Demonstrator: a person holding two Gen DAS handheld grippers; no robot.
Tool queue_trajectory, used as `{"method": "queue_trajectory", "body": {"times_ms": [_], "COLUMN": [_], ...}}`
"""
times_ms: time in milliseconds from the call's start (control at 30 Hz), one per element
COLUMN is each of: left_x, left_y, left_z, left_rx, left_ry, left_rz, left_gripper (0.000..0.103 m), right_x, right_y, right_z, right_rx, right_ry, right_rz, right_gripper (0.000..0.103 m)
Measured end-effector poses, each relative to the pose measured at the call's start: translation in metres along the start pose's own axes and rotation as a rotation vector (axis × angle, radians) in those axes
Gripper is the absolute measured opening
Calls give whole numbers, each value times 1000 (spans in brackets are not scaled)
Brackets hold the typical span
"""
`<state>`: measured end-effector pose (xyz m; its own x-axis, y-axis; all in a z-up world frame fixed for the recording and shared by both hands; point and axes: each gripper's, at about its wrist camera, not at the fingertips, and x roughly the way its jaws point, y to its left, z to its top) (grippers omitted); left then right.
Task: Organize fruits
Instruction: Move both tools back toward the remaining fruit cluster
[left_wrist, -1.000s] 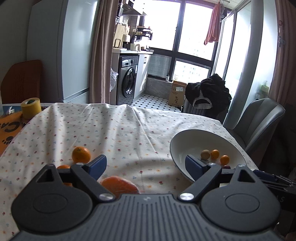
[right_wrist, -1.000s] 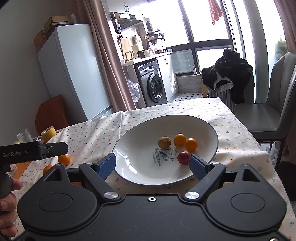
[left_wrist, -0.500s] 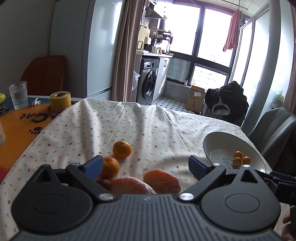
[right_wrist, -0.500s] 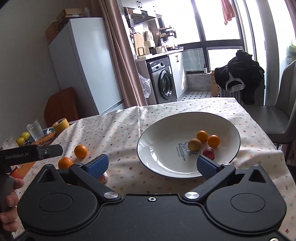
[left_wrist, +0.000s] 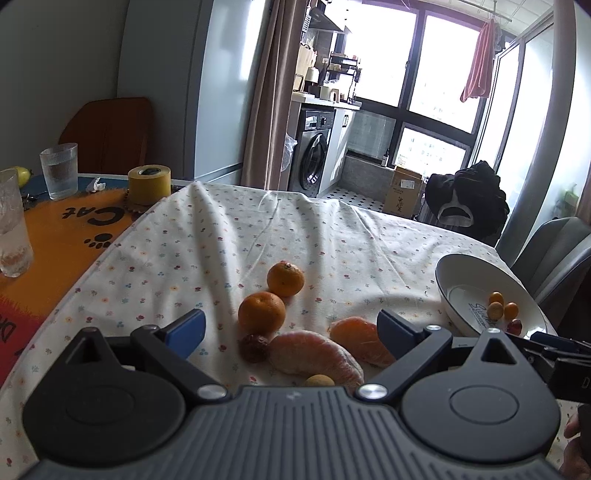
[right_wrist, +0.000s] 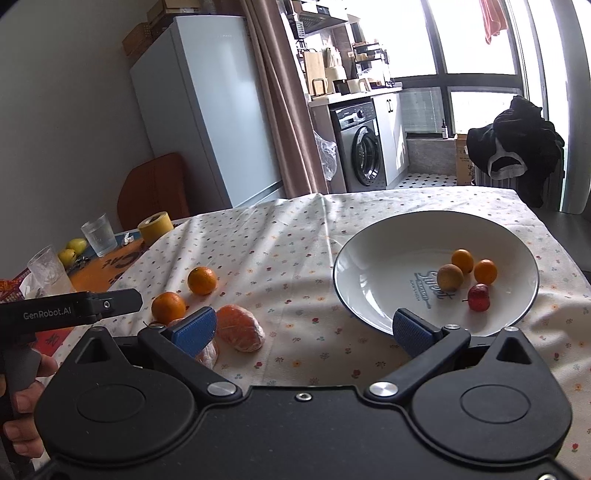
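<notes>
Left gripper (left_wrist: 291, 326): jaws wide apart, empty, poised low over the loose fruit on the tablecloth (left_wrist: 221, 236). Right gripper (right_wrist: 303, 326): jaws likewise spread, empty, near edge of the plate (right_wrist: 369, 240) by its right finger.

Loose items, left wrist view: two mandarins, one (left_wrist: 285, 278) at 12 o'clock of the other (left_wrist: 261, 312); a wrapped pomelo segment (left_wrist: 314, 354) straight ahead between the fingers; a second segment (left_wrist: 360, 339) at its 2 o'clock, close to the right finger; a small dark red fruit (left_wrist: 254, 348) at its 9 o'clock, touching it; a small yellow fruit (left_wrist: 319, 380) at 6 o'clock, part hidden by the gripper body.

Plated items, right wrist view: two small oranges (right_wrist: 462, 260), one brownish fruit (right_wrist: 450, 277), one red fruit (right_wrist: 479, 297).

Risks, as judged: closing here could catch two crowded pieces at once, or nudge the small round ones rolling; film wrap may slip; a hard squeeze would bruise soft segments.

Pose: both held level, pointing forward over the table; a hand (right_wrist: 22, 402) grips the left handle at 8 o'clock.
</notes>
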<state>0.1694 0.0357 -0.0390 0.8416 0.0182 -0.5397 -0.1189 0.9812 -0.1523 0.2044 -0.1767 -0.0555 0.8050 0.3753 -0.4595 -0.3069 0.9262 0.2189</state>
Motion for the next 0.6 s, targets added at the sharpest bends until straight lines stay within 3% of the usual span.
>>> {"method": "queue_trajectory", "body": {"times_ms": [233, 300, 600], "left_x": [1, 3, 19], "left_y": [10, 10, 2], "left_z": [-7, -11, -22], "left_rx": [-15, -7, 5], "left_ry": [12, 15, 70], "left_rz": [6, -6, -23], "left_gripper": [96, 96, 76], "right_x": [7, 10, 23], "right_y": [3, 4, 3], "right_z": [-3, -4, -8], "right_rx": [-2, -2, 2], "right_ry": [18, 20, 53], "right_rz": [36, 43, 77], "right_gripper": [100, 94, 81]}}
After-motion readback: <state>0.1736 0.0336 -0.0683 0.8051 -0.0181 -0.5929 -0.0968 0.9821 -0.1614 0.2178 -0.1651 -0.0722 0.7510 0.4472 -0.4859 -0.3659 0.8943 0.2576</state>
